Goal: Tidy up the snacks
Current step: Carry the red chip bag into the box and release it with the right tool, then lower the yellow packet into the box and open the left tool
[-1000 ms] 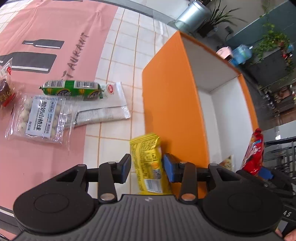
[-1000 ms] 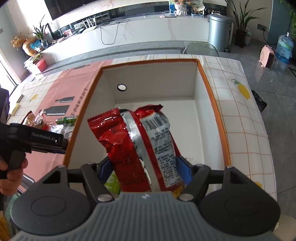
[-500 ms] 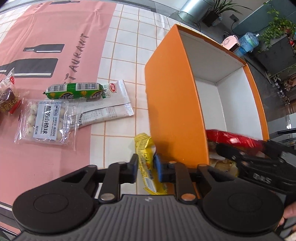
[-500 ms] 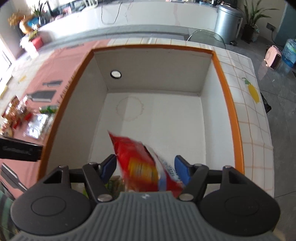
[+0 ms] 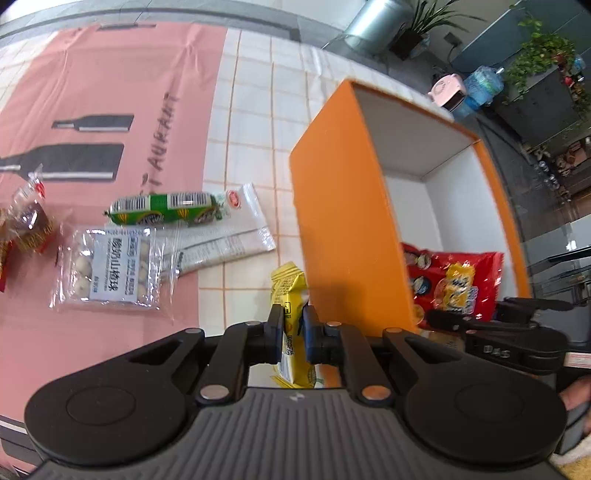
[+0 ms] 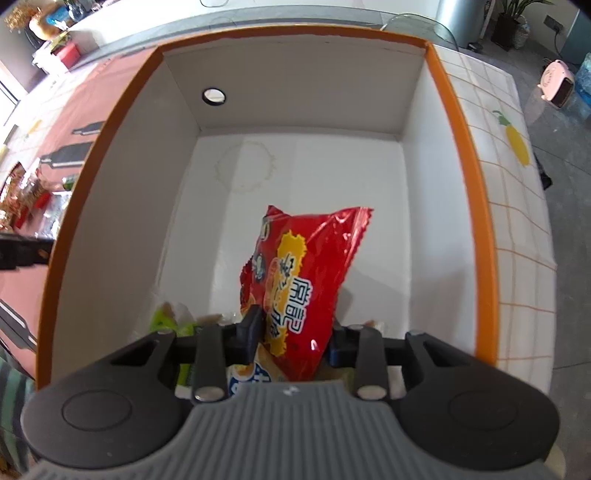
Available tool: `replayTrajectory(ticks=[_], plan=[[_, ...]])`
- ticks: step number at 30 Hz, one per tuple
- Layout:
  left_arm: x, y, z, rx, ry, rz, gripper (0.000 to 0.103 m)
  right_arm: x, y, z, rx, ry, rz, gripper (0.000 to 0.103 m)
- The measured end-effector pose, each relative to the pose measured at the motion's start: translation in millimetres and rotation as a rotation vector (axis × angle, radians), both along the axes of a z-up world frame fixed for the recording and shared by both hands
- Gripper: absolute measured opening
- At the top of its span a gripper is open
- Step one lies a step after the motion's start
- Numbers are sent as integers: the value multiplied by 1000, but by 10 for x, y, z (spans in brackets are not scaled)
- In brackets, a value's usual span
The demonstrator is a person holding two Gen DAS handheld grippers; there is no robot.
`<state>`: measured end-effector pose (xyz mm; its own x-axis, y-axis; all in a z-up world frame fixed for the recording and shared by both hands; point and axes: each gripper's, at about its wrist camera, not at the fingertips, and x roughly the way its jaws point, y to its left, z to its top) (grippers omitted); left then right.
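While pinched shut on one yellow packet point(image 5: 291, 291) beside orange box point(image 5: 343, 229), left tool point(image 5: 293, 328); right tool point(image 6: 293, 334), closing around one red packet point(image 6: 306, 266) inside; "GenRobot"-style lettering unreadable.

Bench point(image 5: 255, 92) covered in white tile-print cloth with orange lines, pink cloth point(image 5: 92, 92) with bottle print on one part; grey tiled floor point(image 6: 561, 147) beyond; metal bin point(image 5: 373, 18) beside a potted plant point(image 5: 428, 22); pink heater point(image 5: 448, 90) by a blue water jug point(image 5: 484, 83); long white counter point(image 6: 258, 11) at far side; daylight bright.
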<state>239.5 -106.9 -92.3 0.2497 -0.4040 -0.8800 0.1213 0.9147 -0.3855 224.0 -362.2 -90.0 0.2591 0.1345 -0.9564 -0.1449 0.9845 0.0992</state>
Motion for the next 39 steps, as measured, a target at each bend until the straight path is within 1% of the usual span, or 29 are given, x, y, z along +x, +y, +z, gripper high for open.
replayTrajectory(ticks=[3,8,11,12,14,16,18,20,22,26,29,32,39], plan=[[-49,19,233,-15,-56,-13,11,-49,20,27,-53,11,-8,33],[-93,-76,716,-51,-168,-67,11,-179,11,178,-110,-29,-5,39],[-95,-267,951,-67,-211,-129,11,-253,-30,284,-103,-44,-18,41],[-96,-361,1004,-65,-223,-153,11,-278,-35,317,-99,-48,-18,42],[-86,-549,1046,-57,-234,-197,11,-327,-44,379,-100,-58,-20,46],[-78,-725,1004,-53,-224,-234,11,-377,-57,417,-99,-70,-28,49],[-64,-902,900,-34,-210,-273,11,-423,-76,444,-91,-84,-45,51],[-46,-1056,742,-11,-191,-298,11,-472,-95,459,-71,-97,-59,52],[2,-1181,576,16,-178,-320,11,-509,-90,441,-37,-110,-61,57],[74,-1393,316,73,-133,-366,11,-598,-92,413,-16,-135,-55,57],[101,-1479,210,127,-119,-362,11,-619,-129,397,5,-134,-59,57],[146,-1518,125,149,-95,-354,11,-607,-181,372,27,-119,-73,57],[121,-1557,12,294,-96,-372,13,-624,-204,314,24,-116,-76,57]])
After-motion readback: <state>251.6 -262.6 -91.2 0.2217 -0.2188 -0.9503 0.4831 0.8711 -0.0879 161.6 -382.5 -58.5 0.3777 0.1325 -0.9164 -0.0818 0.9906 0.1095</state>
